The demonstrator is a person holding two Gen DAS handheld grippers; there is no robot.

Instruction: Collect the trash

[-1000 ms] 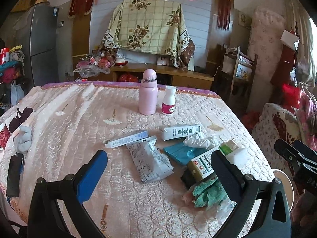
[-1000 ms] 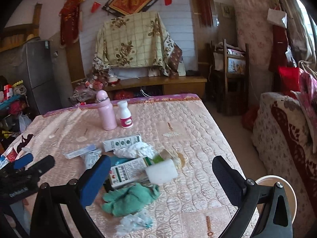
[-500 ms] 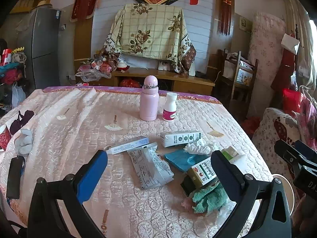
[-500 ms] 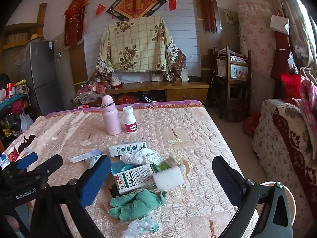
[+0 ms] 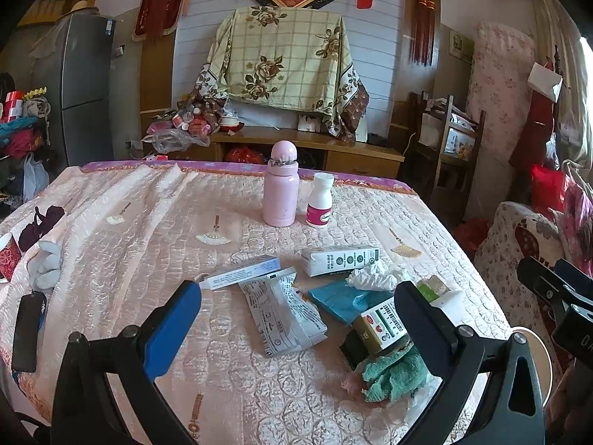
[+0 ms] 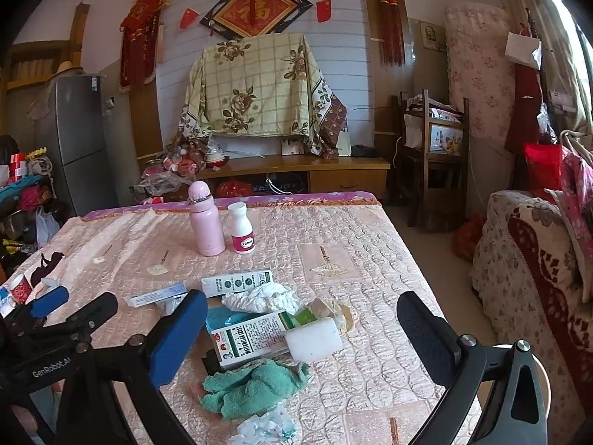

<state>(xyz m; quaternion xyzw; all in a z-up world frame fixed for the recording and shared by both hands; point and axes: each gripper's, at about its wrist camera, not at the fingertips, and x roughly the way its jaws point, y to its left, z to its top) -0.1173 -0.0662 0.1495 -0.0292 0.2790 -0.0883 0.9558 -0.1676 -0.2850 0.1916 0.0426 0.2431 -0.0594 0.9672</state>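
Observation:
A pile of trash lies on the pink quilted table (image 5: 122,244): a white carton (image 5: 339,259), a crumpled tissue (image 5: 374,278), a plastic wrapper (image 5: 285,315), a slim blue-white box (image 5: 241,272), a medicine box (image 6: 252,337), a green rag (image 6: 255,385) and a white foam block (image 6: 313,339). My left gripper (image 5: 296,330) is open and empty, held above the wrapper. My right gripper (image 6: 300,337) is open and empty, held above the medicine box and foam block.
A pink bottle (image 5: 280,185) and a white pill bottle (image 5: 320,200) stand at the table's far side. A black phone (image 5: 27,326), a grey glove (image 5: 46,263) and a red paper cup (image 5: 8,259) lie at the left edge. A sofa (image 6: 533,270) stands right.
Both grippers have risen and drawn back a little, so the table and trash sit lower in both views. Both stay open and empty.

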